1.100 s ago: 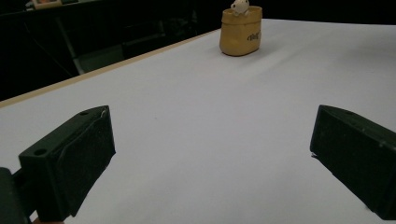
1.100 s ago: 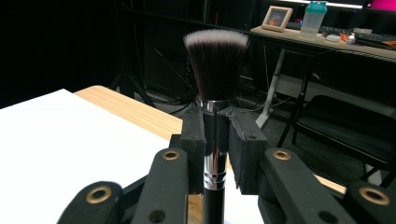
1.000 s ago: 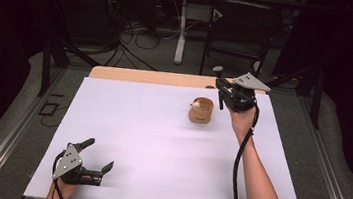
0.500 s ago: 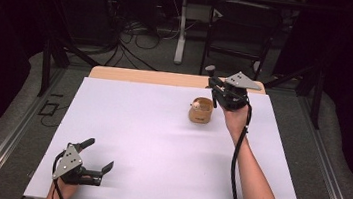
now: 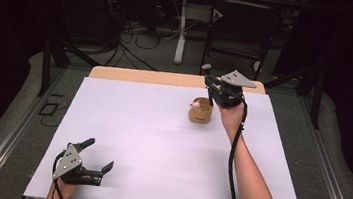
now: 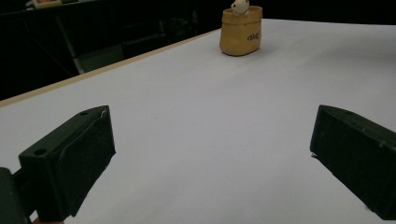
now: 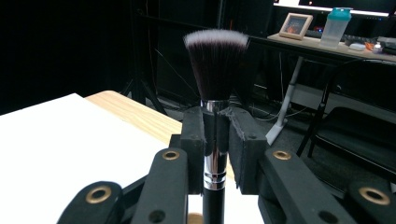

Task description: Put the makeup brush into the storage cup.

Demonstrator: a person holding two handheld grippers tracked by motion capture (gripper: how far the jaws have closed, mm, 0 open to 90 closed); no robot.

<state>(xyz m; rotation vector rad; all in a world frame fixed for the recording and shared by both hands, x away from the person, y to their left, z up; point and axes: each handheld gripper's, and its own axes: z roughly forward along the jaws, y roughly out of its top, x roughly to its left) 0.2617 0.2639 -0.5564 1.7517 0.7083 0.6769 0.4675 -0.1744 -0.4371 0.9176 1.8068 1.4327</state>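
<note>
A small tan pouch with a white figure poking from its top stands on the white table sheet, far right of centre; it also sits far off in the left gripper view as the pouch. My right gripper hovers just right of and above the pouch, shut on a makeup brush with a silver ferrule and dark, white-tipped bristles pointing up. My left gripper rests at the near left corner, open, with nothing between its fingers.
A wooden table edge shows beyond the sheet. Behind it are chair legs, stands and cables on the floor. A desk with a picture frame and a bottle stands in the background of the right gripper view.
My right gripper, holding the brush, has moved left and slightly away, closer to the pouch. The left gripper has stayed put.
</note>
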